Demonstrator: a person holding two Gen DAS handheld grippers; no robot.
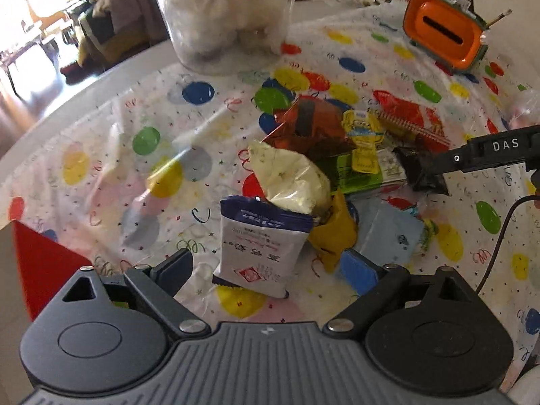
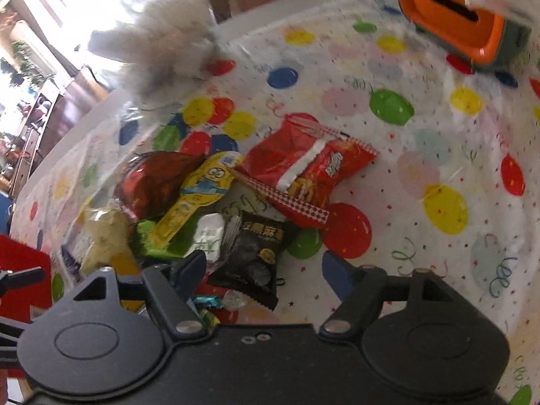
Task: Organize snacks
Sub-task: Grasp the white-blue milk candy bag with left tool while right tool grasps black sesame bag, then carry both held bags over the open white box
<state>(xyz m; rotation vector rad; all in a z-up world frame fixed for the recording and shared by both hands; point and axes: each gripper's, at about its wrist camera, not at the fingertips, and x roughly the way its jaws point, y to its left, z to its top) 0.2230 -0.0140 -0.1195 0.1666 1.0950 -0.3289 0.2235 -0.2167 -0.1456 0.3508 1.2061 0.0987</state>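
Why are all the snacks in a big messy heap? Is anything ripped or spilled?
The snacks lie jumbled across each other on the balloon tablecloth: the yellow cartoon packet rests over the green pack, and the red chip bag lies crumpled. Nothing looks spilled or torn.

Bystanders on the party cloth
A balloon-print cloth covers the surface; a clear tub of white fluff stands at its far edge, an orange slotted box far right, a red board near left
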